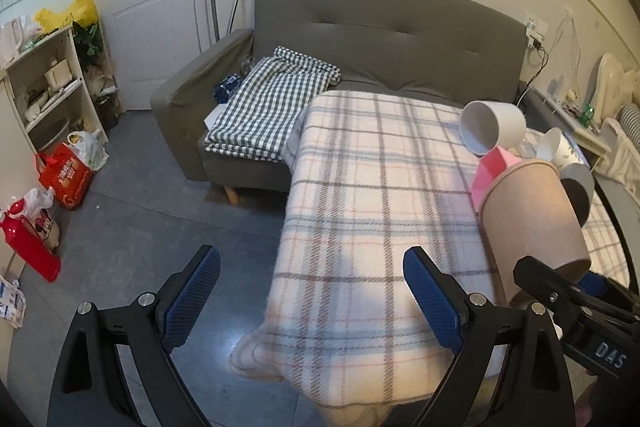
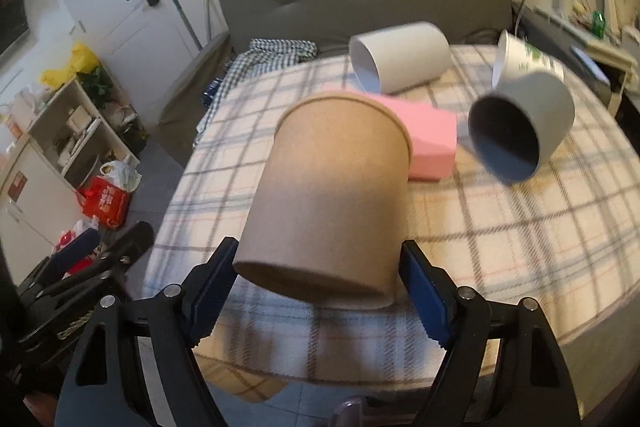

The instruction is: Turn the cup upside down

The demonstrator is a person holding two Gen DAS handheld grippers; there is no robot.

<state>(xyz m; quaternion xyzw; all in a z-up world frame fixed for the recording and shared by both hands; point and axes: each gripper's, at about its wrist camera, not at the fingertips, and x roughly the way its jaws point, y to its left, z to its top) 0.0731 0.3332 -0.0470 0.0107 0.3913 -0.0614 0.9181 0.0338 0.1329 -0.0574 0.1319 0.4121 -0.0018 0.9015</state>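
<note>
Big grey sofa (image 1: pixel 384 27) fills the back of the room, a folded green-checked cloth (image 1: pixel 268 103) lying on its seat. In front of it stands the table under a plaid blanket (image 1: pixel 360 195), pale with grey and pink lines, its edge hanging over the floor.

On to the action: the right gripper (image 2: pixel 316 291) grips the brown paper cup (image 2: pixel 332 191), blue pads pressed against its two sides near the base. The cup is lifted above the blanket and tilted, base toward the camera, rolled rim pointing away toward the sofa. From the left wrist view the same cup sits at the right edge, leaning, with the right gripper's black finger across its lower end.

Behind the cup, a pink box (image 2: pixel 428 143) lies on the blanket. Right of that, a grey cup (image 2: pixel 524 123) lies on its side, dark mouth facing this way. Further back, a white cup (image 2: pixel 400 57) also lies on its side, mouth turned left. A white printed paper cup (image 2: pixel 524 57) lies just behind the grey one; whether they touch, I cannot tell.

The left gripper (image 1: pixel 312 291) hovers over the blanket's near-left corner, fingers spread wide, nothing between the blue pads.
</note>
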